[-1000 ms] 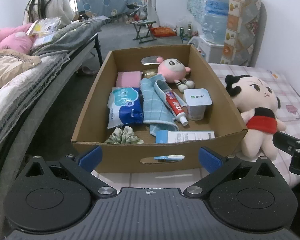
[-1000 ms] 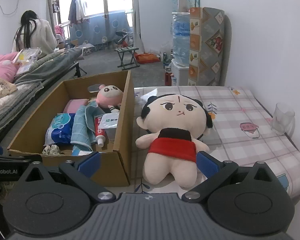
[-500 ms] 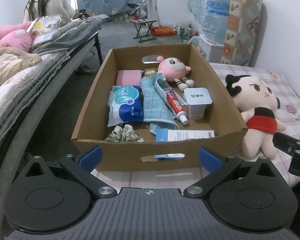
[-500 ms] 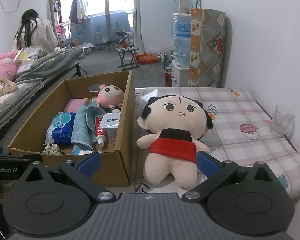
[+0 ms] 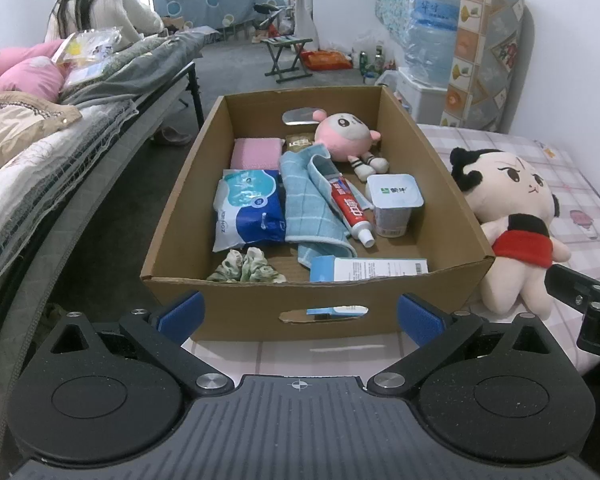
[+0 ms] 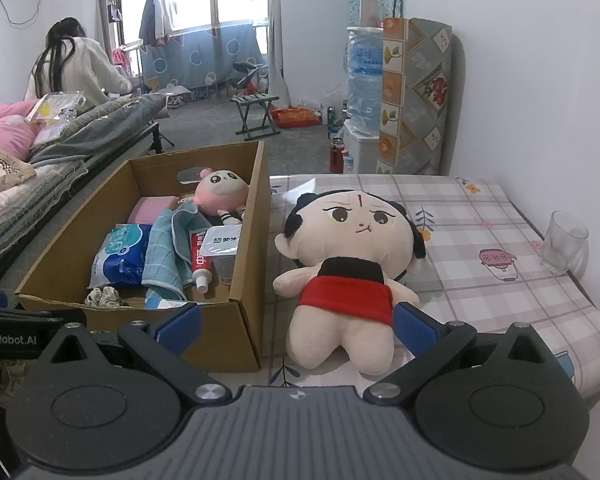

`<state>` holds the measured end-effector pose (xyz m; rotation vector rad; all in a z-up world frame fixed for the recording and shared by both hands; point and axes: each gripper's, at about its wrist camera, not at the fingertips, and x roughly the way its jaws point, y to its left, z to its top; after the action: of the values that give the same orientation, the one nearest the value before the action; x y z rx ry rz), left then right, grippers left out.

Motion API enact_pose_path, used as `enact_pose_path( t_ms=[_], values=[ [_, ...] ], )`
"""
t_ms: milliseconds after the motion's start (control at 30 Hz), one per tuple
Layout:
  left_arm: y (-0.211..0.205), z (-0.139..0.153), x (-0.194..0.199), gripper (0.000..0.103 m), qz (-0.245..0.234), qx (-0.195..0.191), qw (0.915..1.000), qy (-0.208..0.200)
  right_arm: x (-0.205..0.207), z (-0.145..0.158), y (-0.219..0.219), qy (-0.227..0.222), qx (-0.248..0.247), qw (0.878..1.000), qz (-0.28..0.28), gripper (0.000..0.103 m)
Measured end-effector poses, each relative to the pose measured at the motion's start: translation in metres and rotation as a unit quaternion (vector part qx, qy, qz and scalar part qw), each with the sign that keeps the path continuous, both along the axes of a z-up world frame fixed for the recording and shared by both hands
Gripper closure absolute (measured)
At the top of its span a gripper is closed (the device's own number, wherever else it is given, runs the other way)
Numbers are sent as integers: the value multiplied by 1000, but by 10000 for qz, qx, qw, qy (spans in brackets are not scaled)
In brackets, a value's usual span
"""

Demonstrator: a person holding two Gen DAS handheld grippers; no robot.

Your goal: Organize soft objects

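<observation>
Left gripper: we hold it low, just in front of the near wall of the box. Its jaws are wide apart and hold nothing.
Right gripper: we hold it in front of the big doll. Its jaws are wide apart and hold nothing. The doll's legs lie between the blue fingertips, but we cannot tell if they touch.
Big doll: it lies on its back on the bench, just beside the right wall of the box. It has black hair, a pale face and a red skirt.
Box: a brown cardboard box, open on top. It sits on the left part of the bench.
Small pink doll: it lies at the far end of the box.
Blue towel: it lies in the middle of the box, partly folded.
Toothpaste: a red and white tube. It rests on the towel with its cap toward us.
Cup with foil lid: it stands to the right of the toothpaste.
Blue and white soft pack: it lies left of the towel.
Pink sponge: it lies behind the soft pack.
Green scrunchie: it lies by the near wall of the box.
Flat white and blue carton: it lies by the near wall too, right of the scrunchie.
Bench: it has a pink checked cloth on it.
Glass: it stands near the right edge of the bench, well apart from the big doll.
</observation>
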<state>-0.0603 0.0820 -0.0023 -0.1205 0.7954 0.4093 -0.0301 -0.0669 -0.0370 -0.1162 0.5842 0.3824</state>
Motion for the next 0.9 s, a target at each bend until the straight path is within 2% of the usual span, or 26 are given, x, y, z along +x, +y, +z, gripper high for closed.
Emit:
enact_pose_path(
  t_ms=[900],
  values=[
    [0, 2, 1, 0, 26, -27, 10000, -22, 1, 3, -1, -35, -23, 10000, 35, 10]
  ],
)
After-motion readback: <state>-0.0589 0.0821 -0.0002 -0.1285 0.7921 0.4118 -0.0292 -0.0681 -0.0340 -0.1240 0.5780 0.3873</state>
